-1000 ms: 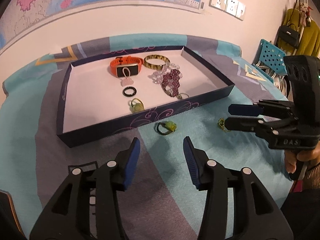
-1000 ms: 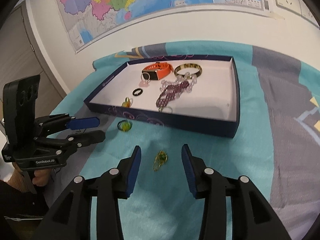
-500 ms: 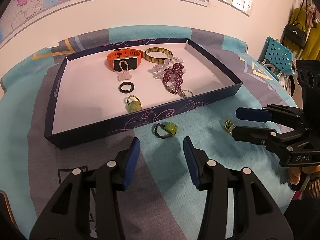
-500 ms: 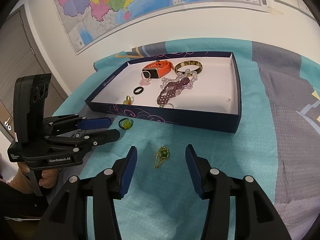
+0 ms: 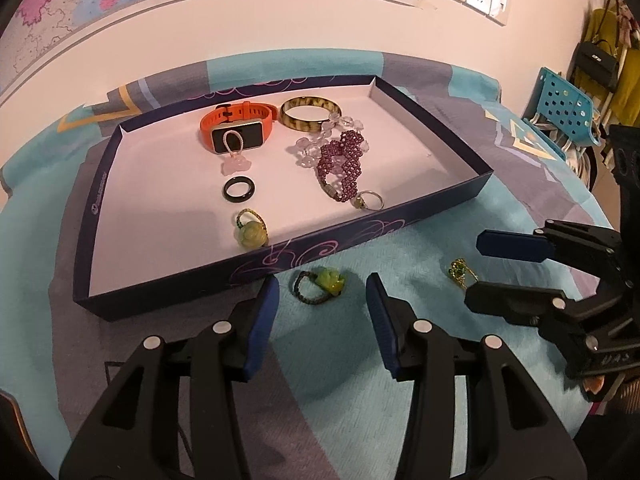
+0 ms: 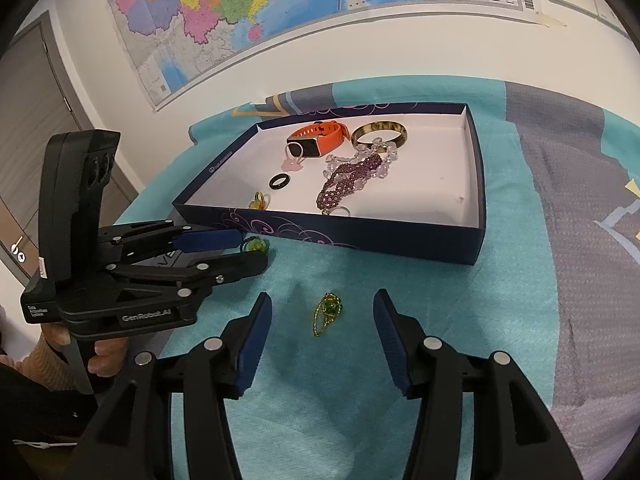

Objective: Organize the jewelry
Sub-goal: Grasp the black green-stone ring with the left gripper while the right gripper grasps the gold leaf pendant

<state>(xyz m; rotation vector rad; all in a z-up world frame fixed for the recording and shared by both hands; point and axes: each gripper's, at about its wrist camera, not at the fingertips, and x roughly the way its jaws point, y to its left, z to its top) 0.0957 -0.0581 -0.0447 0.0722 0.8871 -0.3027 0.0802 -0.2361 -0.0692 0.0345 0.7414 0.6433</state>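
Both tongs were spread apart and gripping nothing. Left tongs [image 5: 320, 312] hovered low over the cloth-covered desk [image 5: 400, 400], their blue fingertips [image 5: 262, 320] either side of a green flower ring [image 5: 322, 286] lying just outside the tray's near wall. Beyond it sat the dark blue tray [image 5: 100, 184], holding an orange watch [image 5: 236, 128], a pink charm [image 5: 236, 166], a black ring [image 5: 239, 194], a second green flower ring [image 5: 251, 232], a mottled bangle [image 5: 310, 114], clear beads [image 5: 308, 148], a purple bead bracelet [image 5: 344, 164] and a silver ring [image 5: 368, 200]. Further right, my right tongs [image 6: 320, 332] framed a gold ring with a green stone [image 6: 326, 312] resting on the teal cloth, apart from the tray.
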